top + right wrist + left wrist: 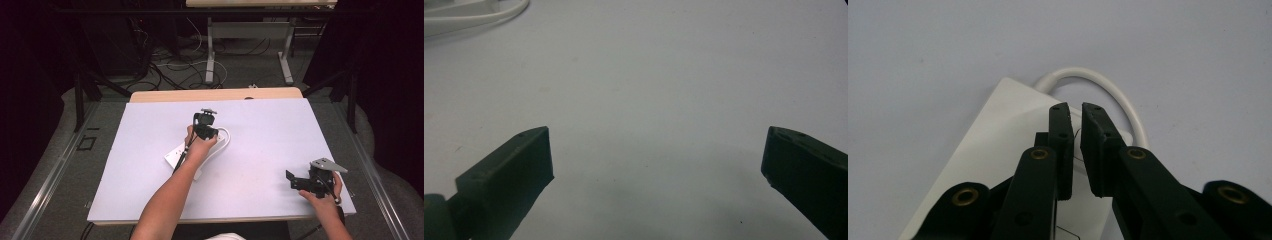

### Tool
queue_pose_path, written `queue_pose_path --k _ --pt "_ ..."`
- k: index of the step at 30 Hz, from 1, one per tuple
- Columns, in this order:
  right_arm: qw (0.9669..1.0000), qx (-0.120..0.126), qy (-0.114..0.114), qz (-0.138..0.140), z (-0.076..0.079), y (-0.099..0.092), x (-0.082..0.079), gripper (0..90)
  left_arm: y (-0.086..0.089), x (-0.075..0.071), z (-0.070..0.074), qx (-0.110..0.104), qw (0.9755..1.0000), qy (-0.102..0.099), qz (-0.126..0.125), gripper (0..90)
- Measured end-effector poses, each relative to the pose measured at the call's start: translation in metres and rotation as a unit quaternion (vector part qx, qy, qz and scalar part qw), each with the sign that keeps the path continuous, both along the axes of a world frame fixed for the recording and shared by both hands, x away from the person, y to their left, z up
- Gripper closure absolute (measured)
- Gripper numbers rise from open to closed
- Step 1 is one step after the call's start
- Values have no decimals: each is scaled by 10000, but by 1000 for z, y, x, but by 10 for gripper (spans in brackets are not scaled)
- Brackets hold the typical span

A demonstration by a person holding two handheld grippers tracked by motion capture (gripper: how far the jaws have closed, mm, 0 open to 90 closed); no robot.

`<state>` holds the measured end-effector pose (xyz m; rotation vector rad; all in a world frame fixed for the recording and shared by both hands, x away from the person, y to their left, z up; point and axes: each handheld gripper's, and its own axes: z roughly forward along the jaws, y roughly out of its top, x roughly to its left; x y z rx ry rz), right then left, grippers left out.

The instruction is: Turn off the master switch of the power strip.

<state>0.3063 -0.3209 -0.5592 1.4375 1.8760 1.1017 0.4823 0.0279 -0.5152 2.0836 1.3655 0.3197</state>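
Hold the left gripper (1075, 112) steady above the far end of the white power strip (998, 130), lying slantwise on the bench (260, 130) just left of centre, with its cable (1108, 87) looping at the far side. Jaws there almost together, a narrow slit between them, nothing clamped. Probably best to lower straight and press squarely, keeping off the cable. Leave the right gripper (656, 145) parked near right, low over the bench, jaws wide apart.
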Motion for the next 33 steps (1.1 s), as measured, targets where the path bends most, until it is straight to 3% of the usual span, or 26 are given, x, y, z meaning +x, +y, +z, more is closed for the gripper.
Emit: queue_pose_path --k 19,20,21,27,33 --pt "10000 21 -56 -49 0 2 0 0 1 -6 7 -120 9997 -215 -64 582" --pt "9998 46 -157 -89 -2 2 1 0 2 -5 8 -77 9996 -238 -107 566" --pt "10000 16 -58 -57 0 1 0 0 2 -6 8 -85 9996 -244 -88 554" --pt "10000 11 -62 -58 0 1 0 0 4 -8 11 -178 9994 -266 -85 476" --pt "10000 6 -60 -40 0 2 0 0 4 -10 14 -75 9994 -329 -95 454"
